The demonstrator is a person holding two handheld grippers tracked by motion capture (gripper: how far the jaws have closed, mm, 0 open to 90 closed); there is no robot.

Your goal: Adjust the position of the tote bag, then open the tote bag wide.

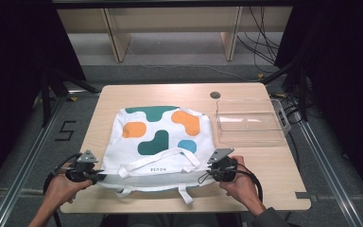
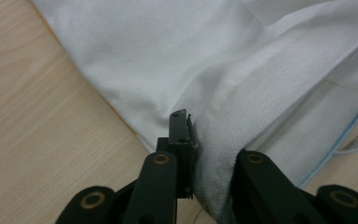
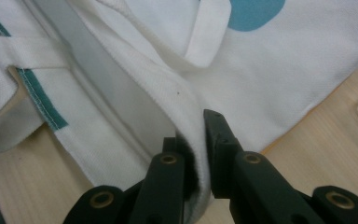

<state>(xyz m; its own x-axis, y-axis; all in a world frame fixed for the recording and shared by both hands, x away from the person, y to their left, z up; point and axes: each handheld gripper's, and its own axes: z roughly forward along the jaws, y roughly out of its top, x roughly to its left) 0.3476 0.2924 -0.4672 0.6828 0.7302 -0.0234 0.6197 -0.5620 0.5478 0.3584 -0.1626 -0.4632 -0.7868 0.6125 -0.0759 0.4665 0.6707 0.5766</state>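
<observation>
A white tote bag [image 1: 158, 142] printed with green, orange and blue shapes lies flat on the wooden table [image 1: 269, 184], its mouth and handles [image 1: 160, 164] toward the near edge. My left gripper [image 1: 97, 177] pinches the left corner of the bag's mouth. In the left gripper view the jaws [image 2: 196, 140] are shut on the white hem [image 2: 223, 126]. My right gripper [image 1: 208, 176] holds the right corner of the mouth. In the right gripper view its jaws [image 3: 193, 133] clamp the folded hem [image 3: 168, 88], with a handle strap [image 3: 209, 32] beyond.
A clear plastic box [image 1: 248, 120] stands at the right of the table, just beyond the bag. A small round dark disc [image 1: 215, 94] sits near the far edge. Wooden shelving and cables are on the floor behind the table.
</observation>
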